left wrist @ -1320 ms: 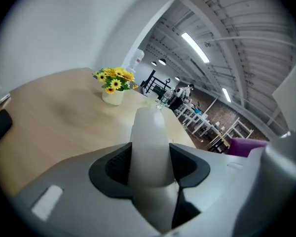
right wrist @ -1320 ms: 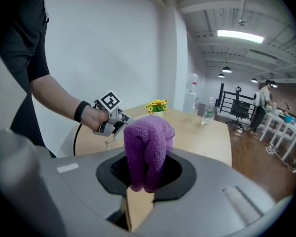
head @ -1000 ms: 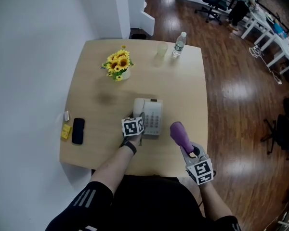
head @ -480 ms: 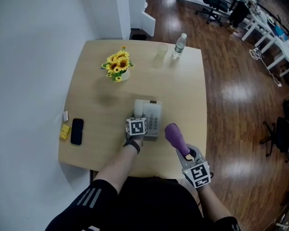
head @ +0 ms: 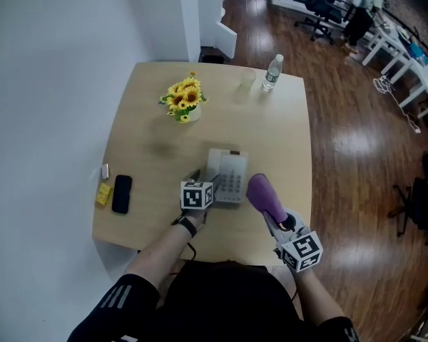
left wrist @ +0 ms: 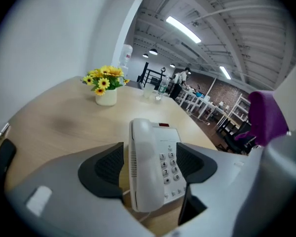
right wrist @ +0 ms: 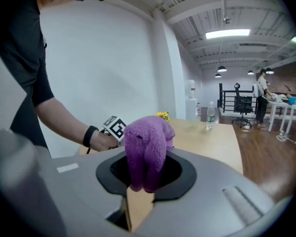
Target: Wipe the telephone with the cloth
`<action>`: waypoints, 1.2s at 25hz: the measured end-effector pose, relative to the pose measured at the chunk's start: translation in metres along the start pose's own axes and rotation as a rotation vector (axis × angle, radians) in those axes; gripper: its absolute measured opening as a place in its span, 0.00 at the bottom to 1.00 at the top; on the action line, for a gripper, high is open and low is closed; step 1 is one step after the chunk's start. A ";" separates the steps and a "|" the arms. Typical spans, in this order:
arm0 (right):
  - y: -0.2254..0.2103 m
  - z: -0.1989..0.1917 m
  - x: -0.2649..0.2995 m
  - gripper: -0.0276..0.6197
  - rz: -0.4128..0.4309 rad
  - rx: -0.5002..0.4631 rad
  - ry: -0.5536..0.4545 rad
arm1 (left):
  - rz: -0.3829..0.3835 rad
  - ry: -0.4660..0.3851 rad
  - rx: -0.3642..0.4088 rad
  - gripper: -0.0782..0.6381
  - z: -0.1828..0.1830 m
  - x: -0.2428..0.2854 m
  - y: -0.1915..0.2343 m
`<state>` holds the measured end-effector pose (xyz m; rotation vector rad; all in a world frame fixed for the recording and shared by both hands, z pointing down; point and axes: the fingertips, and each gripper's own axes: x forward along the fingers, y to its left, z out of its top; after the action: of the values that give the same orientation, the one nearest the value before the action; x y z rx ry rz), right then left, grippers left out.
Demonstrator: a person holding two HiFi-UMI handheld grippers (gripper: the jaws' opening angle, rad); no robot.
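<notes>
A white desk telephone [head: 228, 175] lies on the wooden table [head: 157, 148], its handset resting in the cradle on its left side. My left gripper [head: 205, 179] is at the phone's near end. Its jaws have just been opening and now stand wide on either side of the telephone [left wrist: 153, 167], with gaps between the pads and the phone. My right gripper [head: 277, 218] hovers just right of the phone, shut on a bunched purple cloth [head: 265, 197]. In the right gripper view the cloth [right wrist: 145, 149] sticks up from between the jaws.
A pot of sunflowers [head: 185, 98] stands at the back left. A water bottle [head: 272, 72] and a clear cup [head: 246, 79] stand at the far edge. A black mobile phone [head: 121, 194] and a small yellow item [head: 102, 194] lie at the left edge.
The left gripper's jaws have opened around the telephone and it has drawn slightly back toward me. The right gripper has carried the cloth a little up and closer to the phone.
</notes>
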<state>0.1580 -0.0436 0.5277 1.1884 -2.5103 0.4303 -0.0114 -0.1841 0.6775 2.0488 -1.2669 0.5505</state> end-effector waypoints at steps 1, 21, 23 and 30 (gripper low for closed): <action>0.000 0.004 0.001 0.16 0.000 0.017 -0.013 | -0.017 -0.020 -0.002 0.57 0.003 -0.011 0.002; 0.057 0.046 -0.017 0.16 0.115 0.272 -0.188 | -0.500 -0.346 0.259 0.49 0.014 -0.237 -0.063; 0.064 0.047 -0.028 0.16 0.135 0.242 -0.185 | -0.491 -0.365 0.236 0.49 0.009 -0.246 -0.067; 0.083 0.030 -0.091 0.16 0.179 0.218 -0.211 | -0.477 -0.384 0.204 0.49 -0.029 -0.273 -0.114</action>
<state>0.1420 0.0574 0.4524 1.1409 -2.8241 0.6710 -0.0304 0.0418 0.4846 2.6081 -0.8896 0.0650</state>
